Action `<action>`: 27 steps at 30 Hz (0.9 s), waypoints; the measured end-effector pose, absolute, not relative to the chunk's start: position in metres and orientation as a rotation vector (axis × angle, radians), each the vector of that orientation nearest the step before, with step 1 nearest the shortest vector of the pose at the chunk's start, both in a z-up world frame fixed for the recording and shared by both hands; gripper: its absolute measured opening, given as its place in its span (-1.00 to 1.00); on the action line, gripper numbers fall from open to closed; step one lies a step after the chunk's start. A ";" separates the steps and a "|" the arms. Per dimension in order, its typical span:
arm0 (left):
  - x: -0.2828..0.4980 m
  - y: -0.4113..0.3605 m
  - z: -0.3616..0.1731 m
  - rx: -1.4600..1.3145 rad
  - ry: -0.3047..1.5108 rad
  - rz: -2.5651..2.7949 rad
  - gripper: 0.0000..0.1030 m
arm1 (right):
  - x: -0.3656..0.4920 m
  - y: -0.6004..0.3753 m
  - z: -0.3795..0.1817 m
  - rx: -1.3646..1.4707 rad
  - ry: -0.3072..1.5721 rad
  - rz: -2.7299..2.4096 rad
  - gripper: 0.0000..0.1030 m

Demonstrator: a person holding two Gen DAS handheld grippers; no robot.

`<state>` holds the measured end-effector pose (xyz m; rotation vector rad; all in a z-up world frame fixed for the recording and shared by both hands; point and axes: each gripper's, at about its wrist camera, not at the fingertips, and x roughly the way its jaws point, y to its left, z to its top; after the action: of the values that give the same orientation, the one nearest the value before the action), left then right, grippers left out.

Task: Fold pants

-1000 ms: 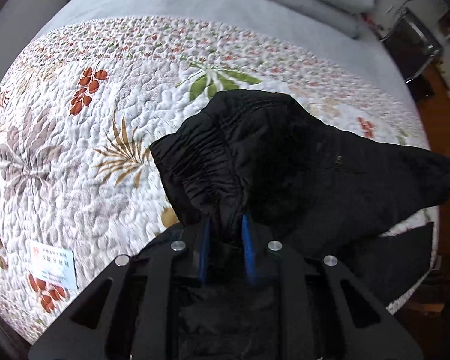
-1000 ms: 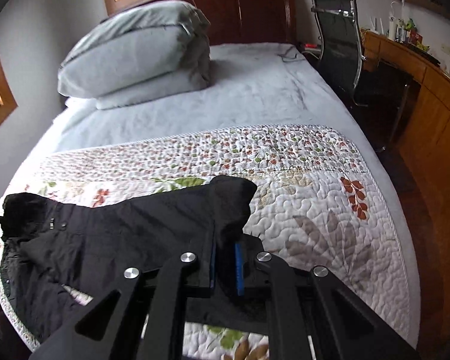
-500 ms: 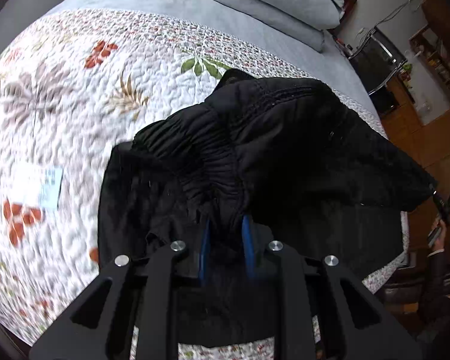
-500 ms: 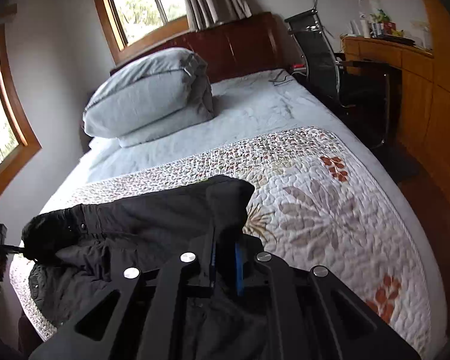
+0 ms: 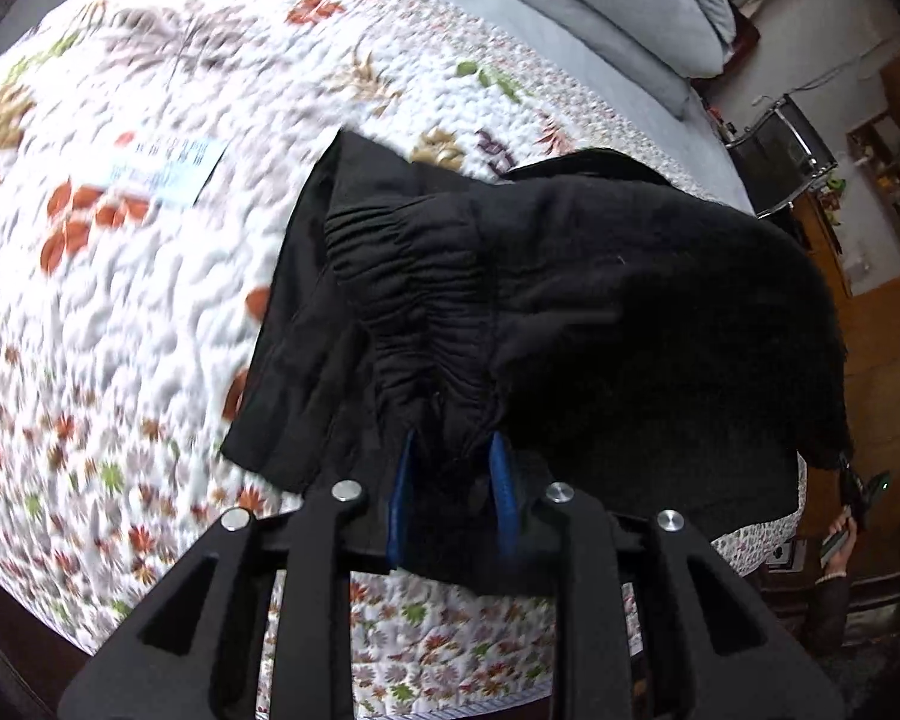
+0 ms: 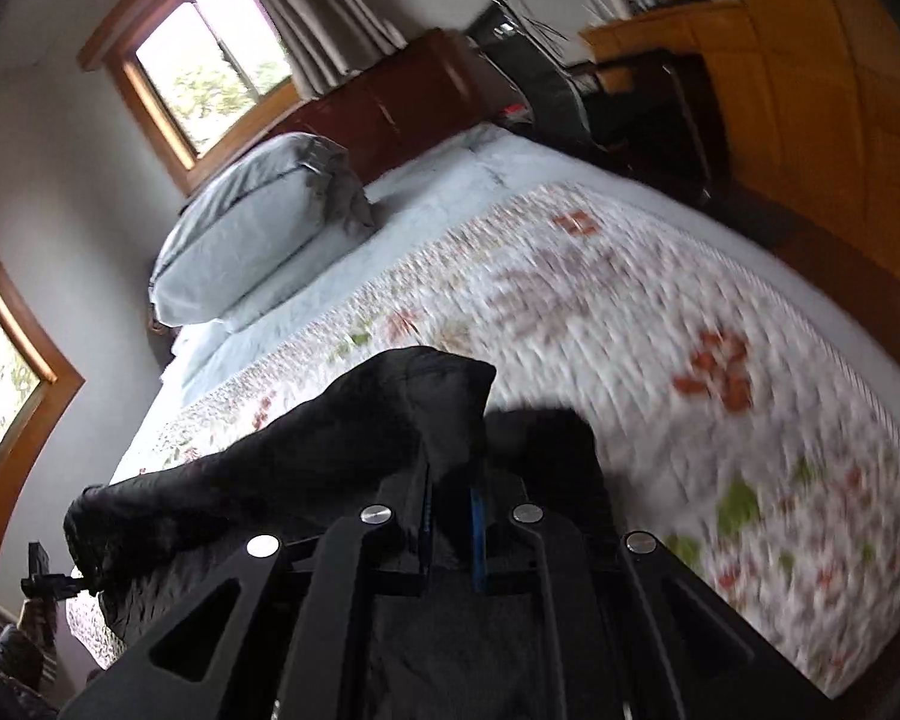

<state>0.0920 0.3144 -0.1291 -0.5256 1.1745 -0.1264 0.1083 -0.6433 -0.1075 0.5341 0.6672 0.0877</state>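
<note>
Left wrist view, pants (image 5: 570, 300) waistband bunched between opening left tool (image 5: 450, 480) jaws

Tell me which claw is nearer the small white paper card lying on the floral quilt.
Left. The left claw, opening around the black pants' gathered waistband, has the white card just beyond it on the quilt. The right claw grips the pants elsewhere; no card shows in its view.

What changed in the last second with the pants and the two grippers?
Both grippers carried the black pants across the floral quilt, laying the upper layer over the lower one. The left gripper has its jaws opening, gathered waistband between them. Unchanged: the right gripper stays shut on its fold of fabric, and the pillows have not moved.
</note>
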 end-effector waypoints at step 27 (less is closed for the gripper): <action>0.024 0.241 -0.075 -0.858 0.937 -0.137 0.79 | 0.037 -0.609 -0.122 0.484 0.790 -0.035 0.25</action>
<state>0.0238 0.2414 -0.0755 -0.8575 0.9375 -0.1365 0.0374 -0.6086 -0.1221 0.4841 0.7903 -0.0354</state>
